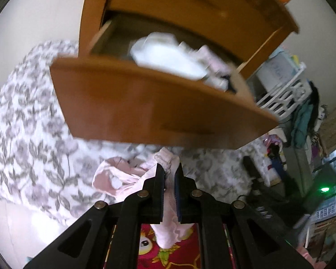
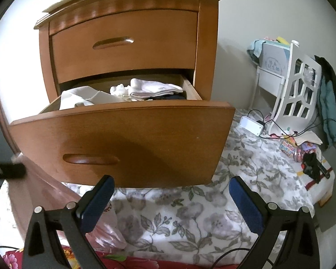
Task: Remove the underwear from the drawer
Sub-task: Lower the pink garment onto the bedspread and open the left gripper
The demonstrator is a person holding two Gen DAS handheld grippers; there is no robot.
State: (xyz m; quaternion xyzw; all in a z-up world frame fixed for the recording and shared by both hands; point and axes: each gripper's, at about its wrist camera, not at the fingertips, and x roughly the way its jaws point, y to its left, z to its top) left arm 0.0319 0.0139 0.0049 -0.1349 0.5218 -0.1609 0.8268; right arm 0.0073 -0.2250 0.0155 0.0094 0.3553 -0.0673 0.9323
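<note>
The wooden nightstand's lower drawer (image 2: 123,134) is pulled out, also seen as the drawer (image 1: 145,103) in the left wrist view, and holds white folded clothes (image 2: 154,89) and dark items. My left gripper (image 1: 169,170) is shut on pale pink underwear (image 1: 168,201), which hangs below the drawer front and trails onto the floral bedding. More pink fabric (image 1: 114,177) lies just left of it. My right gripper (image 2: 170,186) is open, in front of the drawer's lower edge, with nothing between its blue pads (image 2: 246,204).
A floral bedspread (image 2: 190,219) lies under the drawer. A white lattice rack (image 2: 293,94) with hanging teal clothes, a white power adapter (image 2: 252,124) with cables and small clutter are at the right. A red patterned cloth (image 1: 168,251) lies at the near edge.
</note>
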